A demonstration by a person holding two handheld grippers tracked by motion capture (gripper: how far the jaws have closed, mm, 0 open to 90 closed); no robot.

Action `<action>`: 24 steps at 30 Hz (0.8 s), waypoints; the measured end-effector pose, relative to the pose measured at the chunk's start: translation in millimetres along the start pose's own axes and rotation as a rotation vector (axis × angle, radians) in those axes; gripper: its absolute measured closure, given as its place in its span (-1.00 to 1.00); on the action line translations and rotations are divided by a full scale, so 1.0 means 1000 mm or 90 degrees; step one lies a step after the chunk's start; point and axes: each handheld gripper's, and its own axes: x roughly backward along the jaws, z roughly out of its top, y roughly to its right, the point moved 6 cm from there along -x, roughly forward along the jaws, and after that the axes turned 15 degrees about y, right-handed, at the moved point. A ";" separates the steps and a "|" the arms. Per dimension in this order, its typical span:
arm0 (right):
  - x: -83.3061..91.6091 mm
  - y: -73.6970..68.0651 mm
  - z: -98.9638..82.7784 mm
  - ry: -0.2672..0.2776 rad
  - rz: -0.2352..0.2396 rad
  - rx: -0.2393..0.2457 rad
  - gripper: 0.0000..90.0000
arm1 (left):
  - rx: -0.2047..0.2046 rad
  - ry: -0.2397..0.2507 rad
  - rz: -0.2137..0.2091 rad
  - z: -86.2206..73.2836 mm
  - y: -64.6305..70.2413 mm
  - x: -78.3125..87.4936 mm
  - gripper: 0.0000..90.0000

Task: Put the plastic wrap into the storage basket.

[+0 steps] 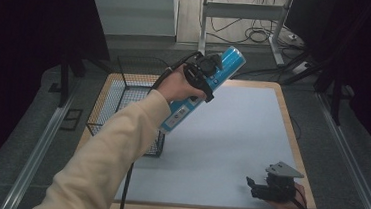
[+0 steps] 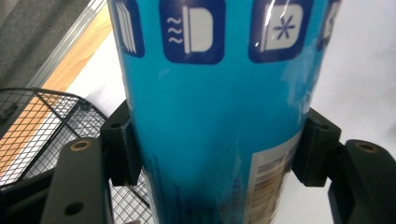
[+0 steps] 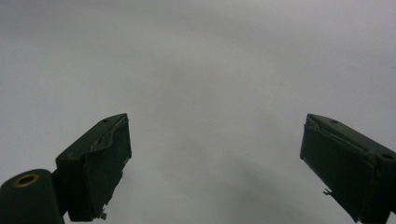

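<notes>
A: What is held, and by which gripper?

B: A blue tube [image 1: 206, 87] is clamped in the left gripper [image 1: 211, 72], raised above the surface [image 1: 231, 133]. In the left gripper view the tube [image 2: 212, 116] is seen pressed on both sides by the black pads [image 2: 122, 149], with white pictograms along its upper part and a barcode label near its lower end.

A: How is the long axis set?

B: It is tilted. In the high view the capped end is pointed up and away toward the far edge of the surface, while the labelled end is slanted down toward the person's sleeve [image 1: 115, 149]. The grasp is taken across the tube, roughly at mid-length.

A: Where does the tube lie relative to the wire basket?

B: The basket [image 1: 123, 104] is placed at the left edge of the surface; the lower end of the tube is held just above and beside its right rim. The mesh [image 2: 37, 126] is seen below and to the left of the jaws.

A: And the right gripper?

B: The right gripper [image 1: 267, 186] is rested at the near right corner, well apart from the tube, jaws spread wide with nothing between them over bare grey surface [image 3: 210, 70].

A: Judgement on the coming move?

B: The left hand is far nearer. If the basket is the destination, the tube would likely have to be swung leftward and levelled to fit.
</notes>
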 end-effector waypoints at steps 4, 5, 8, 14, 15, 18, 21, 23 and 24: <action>0.000 0.000 0.000 -0.001 0.001 0.000 -0.80 | 0.003 -0.002 0.009 -0.002 -0.009 0.005 -0.30; 0.000 0.000 0.000 -0.001 0.001 0.000 -0.80 | 0.006 -0.001 0.011 -0.003 -0.011 0.006 -0.30; 0.000 0.000 0.000 -0.001 -0.001 -0.002 -0.80 | 0.019 -0.003 0.011 -0.006 -0.018 0.009 -0.30; -0.001 0.000 -0.001 -0.003 0.000 0.000 -0.80 | 0.032 -0.010 0.026 -0.013 -0.032 0.014 -0.30; -0.001 0.000 -0.001 -0.003 0.000 -0.001 -0.80 | 0.034 -0.009 0.027 -0.014 -0.034 0.016 -0.30; -0.001 0.000 -0.001 -0.004 0.000 0.001 -0.80 | 0.041 -0.008 0.035 -0.016 -0.040 0.019 -0.30; -0.001 0.000 0.000 -0.003 0.000 0.004 -0.80 | 0.050 -0.008 0.043 -0.020 -0.048 0.021 -0.30; -0.001 0.000 0.000 -0.003 -0.002 0.002 -0.80 | 0.053 -0.008 0.046 -0.023 -0.053 0.022 -0.30; -0.001 0.000 0.000 -0.003 -0.002 0.002 -0.80 | 0.055 -0.007 0.050 -0.025 -0.056 0.023 -0.30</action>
